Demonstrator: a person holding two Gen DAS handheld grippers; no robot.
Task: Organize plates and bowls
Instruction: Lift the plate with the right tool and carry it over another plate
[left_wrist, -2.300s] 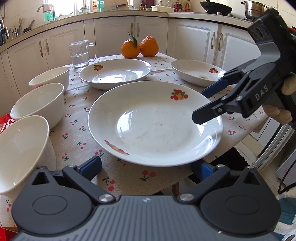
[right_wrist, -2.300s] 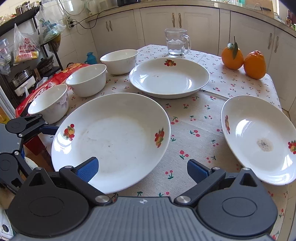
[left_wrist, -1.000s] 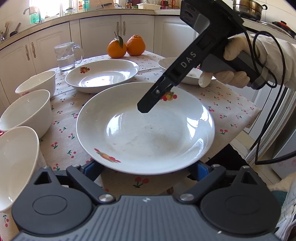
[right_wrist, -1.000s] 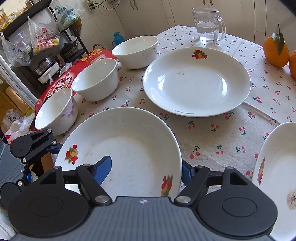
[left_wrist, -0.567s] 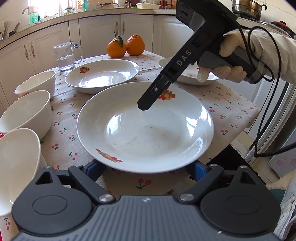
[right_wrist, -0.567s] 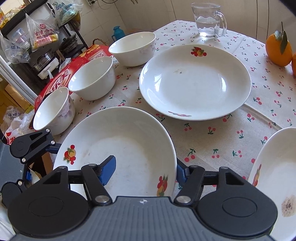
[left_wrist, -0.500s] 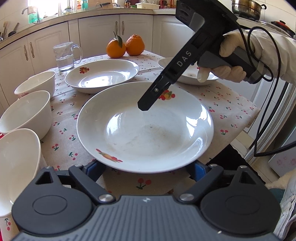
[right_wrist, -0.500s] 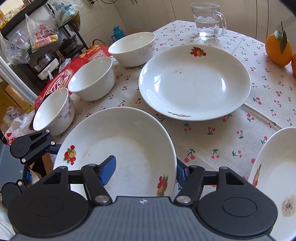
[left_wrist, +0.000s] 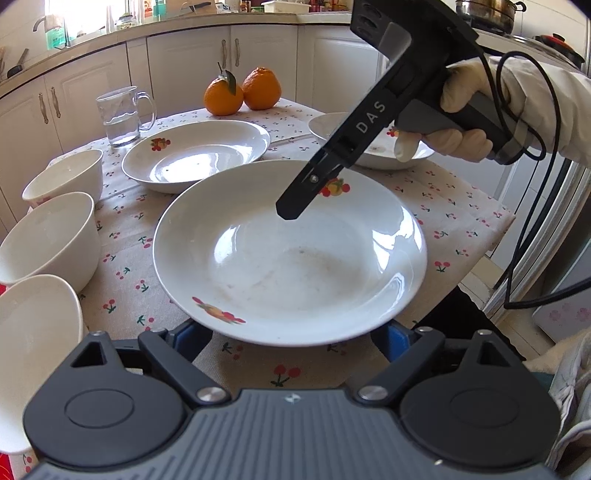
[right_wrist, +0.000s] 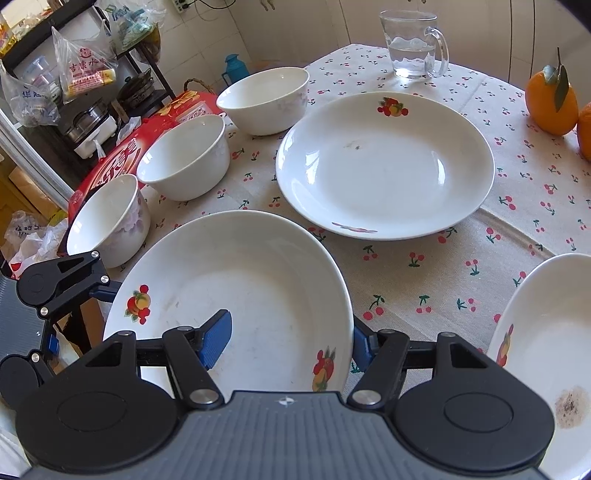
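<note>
A large white plate (left_wrist: 288, 258) with fruit prints lies nearest on the cherry-print tablecloth (left_wrist: 443, 206). My right gripper (right_wrist: 288, 341) is shut on its rim, one blue pad inside the plate (right_wrist: 240, 280) and the other outside. From the left wrist view its inner finger (left_wrist: 295, 206) reaches down into the dish. My left gripper (left_wrist: 291, 336) stands open and wide, both tips tucked under the plate's opposite rim and hidden by it. A second plate (right_wrist: 384, 166) and a stained third plate (right_wrist: 546, 350) lie beyond. Three white bowls (right_wrist: 264, 96) (right_wrist: 183, 155) (right_wrist: 107, 218) line the table's edge.
A glass mug (right_wrist: 413, 44) with water and two oranges (left_wrist: 240, 92) stand at the far side. A red box (right_wrist: 122, 155) lies under the bowls' edge of the table. A gloved hand (left_wrist: 458, 122) and black cable (left_wrist: 524, 184) hang over the table corner. A cluttered shelf (right_wrist: 74, 74) stands beyond.
My right gripper came down onto the near plate and its jaws closed over the rim. My left gripper slid under the opposite rim and its jaws narrowed slightly. Nothing has shifted in the last half second.
</note>
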